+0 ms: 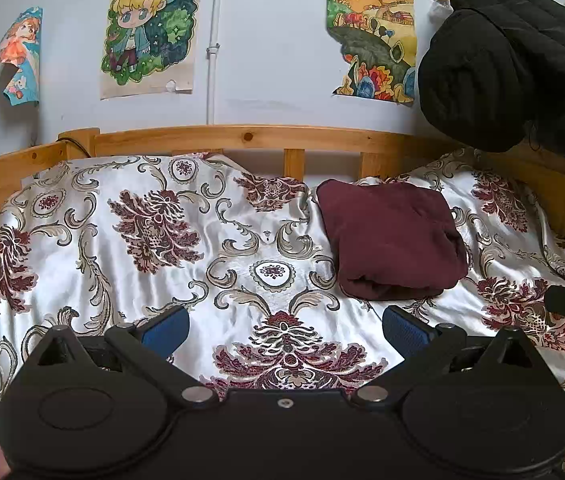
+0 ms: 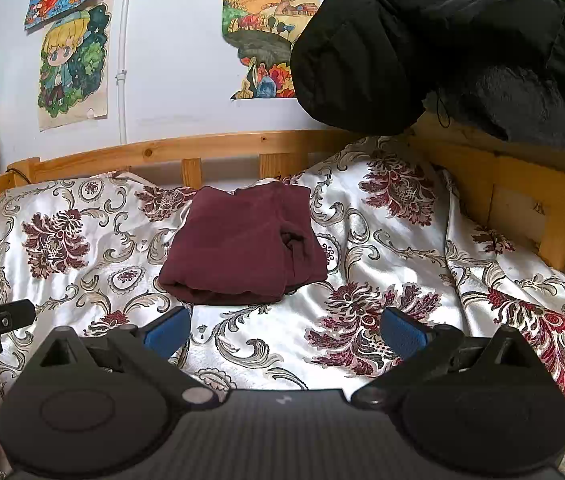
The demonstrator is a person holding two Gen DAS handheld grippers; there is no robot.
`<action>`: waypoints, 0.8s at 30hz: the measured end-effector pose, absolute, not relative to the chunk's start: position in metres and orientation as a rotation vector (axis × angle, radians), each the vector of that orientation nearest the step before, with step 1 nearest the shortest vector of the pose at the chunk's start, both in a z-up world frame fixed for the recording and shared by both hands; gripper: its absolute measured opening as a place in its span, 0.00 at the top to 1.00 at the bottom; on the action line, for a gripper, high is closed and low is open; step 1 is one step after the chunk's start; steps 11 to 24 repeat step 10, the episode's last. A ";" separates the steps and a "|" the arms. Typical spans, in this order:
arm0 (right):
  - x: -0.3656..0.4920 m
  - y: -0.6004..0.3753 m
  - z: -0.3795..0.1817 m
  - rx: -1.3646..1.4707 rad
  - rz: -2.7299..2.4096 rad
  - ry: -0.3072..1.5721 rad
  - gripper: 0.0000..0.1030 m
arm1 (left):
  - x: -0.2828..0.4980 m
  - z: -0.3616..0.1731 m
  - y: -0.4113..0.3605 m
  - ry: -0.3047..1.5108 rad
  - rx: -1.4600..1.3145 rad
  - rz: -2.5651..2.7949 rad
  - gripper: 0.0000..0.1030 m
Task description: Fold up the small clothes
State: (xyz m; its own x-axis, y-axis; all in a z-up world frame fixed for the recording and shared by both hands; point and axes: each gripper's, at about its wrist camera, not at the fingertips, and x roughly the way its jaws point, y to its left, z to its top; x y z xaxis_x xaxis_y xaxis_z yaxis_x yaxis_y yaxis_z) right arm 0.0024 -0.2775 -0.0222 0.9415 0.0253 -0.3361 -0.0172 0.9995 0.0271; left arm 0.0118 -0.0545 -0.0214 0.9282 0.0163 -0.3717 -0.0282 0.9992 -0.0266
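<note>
A maroon garment [image 1: 390, 240] lies folded into a compact bundle on the flowered satin bedspread [image 1: 154, 240]. In the right wrist view the same maroon garment [image 2: 242, 244] sits just beyond the fingers. My left gripper [image 1: 284, 326] is open, hovering over the bedspread to the near left of the bundle, with nothing between its blue pads [image 1: 166, 328]. My right gripper [image 2: 284, 326] is also open and empty, a short way in front of the bundle. Each gripper's tip shows at the edge of the other's view.
A wooden bed rail [image 1: 242, 136] runs along the wall and continues down the right side [image 2: 522, 200]. A black padded jacket [image 2: 422, 40] hangs over the right corner. Drawings [image 1: 150, 32] are taped to the wall. Bedspread stretches to the left.
</note>
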 end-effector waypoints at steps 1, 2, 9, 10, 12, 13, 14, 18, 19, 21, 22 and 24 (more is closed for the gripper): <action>0.003 -0.277 -0.022 0.024 0.020 0.344 0.00 | 0.012 -0.021 -0.055 0.381 -0.031 0.024 0.01; 0.002 -0.277 -0.023 0.025 0.020 0.344 0.00 | 0.012 -0.022 -0.055 0.381 -0.031 0.024 0.01; 0.002 -0.277 -0.023 0.024 0.020 0.345 0.00 | 0.012 -0.021 -0.054 0.380 -0.031 0.023 0.01; 0.002 -0.277 -0.022 0.024 0.020 0.345 0.00 | 0.012 -0.021 -0.054 0.381 -0.031 0.023 0.01; 0.002 -0.277 -0.022 0.024 0.020 0.345 0.00 | 0.012 -0.021 -0.054 0.381 -0.031 0.023 0.01; 0.002 -0.277 -0.022 0.024 0.020 0.345 0.00 | 0.012 -0.021 -0.054 0.381 -0.031 0.023 0.01; 0.002 -0.277 -0.022 0.024 0.020 0.345 0.00 | 0.012 -0.021 -0.054 0.381 -0.031 0.023 0.01; 0.002 -0.277 -0.022 0.024 0.020 0.345 0.00 | 0.012 -0.021 -0.054 0.381 -0.031 0.023 0.01; 0.002 -0.277 -0.022 0.024 0.020 0.345 0.00 | 0.012 -0.021 -0.054 0.381 -0.031 0.023 0.01; 0.002 -0.277 -0.022 0.024 0.020 0.345 0.00 | 0.012 -0.021 -0.054 0.381 -0.031 0.023 0.01; 0.002 -0.277 -0.022 0.024 0.020 0.345 0.00 | 0.012 -0.021 -0.054 0.381 -0.031 0.023 0.01; 0.002 -0.277 -0.022 0.024 0.020 0.345 0.00 | 0.012 -0.021 -0.054 0.381 -0.031 0.023 0.01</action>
